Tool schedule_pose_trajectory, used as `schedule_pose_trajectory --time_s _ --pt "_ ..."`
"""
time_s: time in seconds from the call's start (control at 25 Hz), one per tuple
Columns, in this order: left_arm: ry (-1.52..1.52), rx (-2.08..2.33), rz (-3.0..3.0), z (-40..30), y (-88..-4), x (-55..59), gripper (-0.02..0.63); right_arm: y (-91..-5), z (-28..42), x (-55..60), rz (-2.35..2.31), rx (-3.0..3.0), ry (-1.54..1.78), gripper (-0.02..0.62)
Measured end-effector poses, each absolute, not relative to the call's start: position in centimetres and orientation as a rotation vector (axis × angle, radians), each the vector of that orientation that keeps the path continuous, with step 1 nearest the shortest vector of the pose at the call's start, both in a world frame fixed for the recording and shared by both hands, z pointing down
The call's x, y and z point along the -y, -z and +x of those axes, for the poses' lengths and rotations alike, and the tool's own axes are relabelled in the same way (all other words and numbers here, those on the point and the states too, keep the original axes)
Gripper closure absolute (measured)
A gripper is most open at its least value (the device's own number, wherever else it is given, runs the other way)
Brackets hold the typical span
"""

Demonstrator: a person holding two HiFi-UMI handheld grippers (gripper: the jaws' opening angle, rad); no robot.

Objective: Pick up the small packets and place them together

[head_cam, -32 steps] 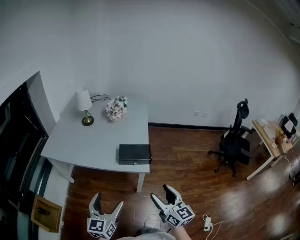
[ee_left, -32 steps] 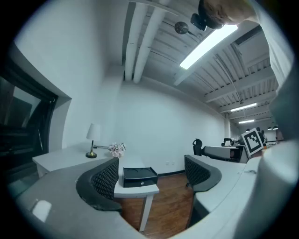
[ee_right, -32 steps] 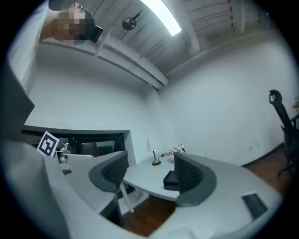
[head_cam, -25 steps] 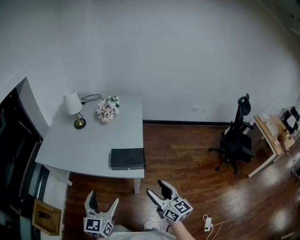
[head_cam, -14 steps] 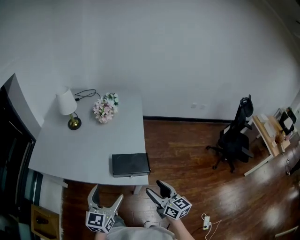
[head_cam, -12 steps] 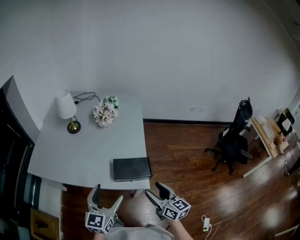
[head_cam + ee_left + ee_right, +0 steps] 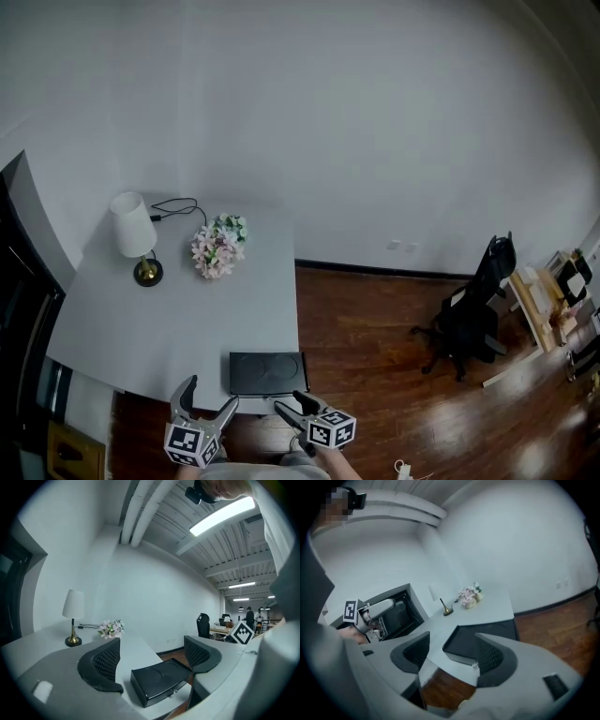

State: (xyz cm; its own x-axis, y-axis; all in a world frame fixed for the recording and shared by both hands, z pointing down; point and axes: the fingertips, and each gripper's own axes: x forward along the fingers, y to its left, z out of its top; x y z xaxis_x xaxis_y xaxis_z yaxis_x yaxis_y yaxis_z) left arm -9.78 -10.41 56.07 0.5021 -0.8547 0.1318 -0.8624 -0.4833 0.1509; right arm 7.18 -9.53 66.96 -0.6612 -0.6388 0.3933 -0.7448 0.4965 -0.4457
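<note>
A smooth, pale grey worktop (image 7: 169, 309) fills the lower left, with a flat, matte black rectangular box (image 7: 267, 372) at its near edge. At bottom centre, the left gripper (image 7: 211, 394) and right gripper (image 7: 289, 401) gape, their ribbed pads holding nothing. I cannot make out the small packets.

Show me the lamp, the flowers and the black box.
lamp (image 7: 131, 225), head view, on its white shade.
flowers (image 7: 217, 248), head view, middle of the bunch.
black box (image 7: 267, 372), head view, on its lid.

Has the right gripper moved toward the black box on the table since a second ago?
Yes. The right gripper has closed in on the black box: earlier it was off beyond the table corner, now just before the box's front.
</note>
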Motion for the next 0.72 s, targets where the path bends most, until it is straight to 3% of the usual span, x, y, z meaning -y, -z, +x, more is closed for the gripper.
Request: schedule_pose_trajectory --time_s 0.32,0.6,0.68,0.72 --pt "-0.011 1.52 2.422 -9.3 -57.4 12.1 0.195 -80.1 6.1 8.2 0.882 2.255 -1.539 0.33" --pt "-0.028 1.55 2.376 -10.5 -58.0 12.0 0.195 -82.0 5.0 11.3 0.928 2.16 -1.686 0.336" --pt "-0.03 1.555 2.364 -10.7 -58.2 11.9 0.195 -81.9 4.9 11.8 0.926 2.133 -1.745 0.446" --pt "-0.031 1.557 2.36 -10.7 -58.2 11.8 0.195 -81.8 4.9 11.8 0.922 2.121 -1.753 0.446"
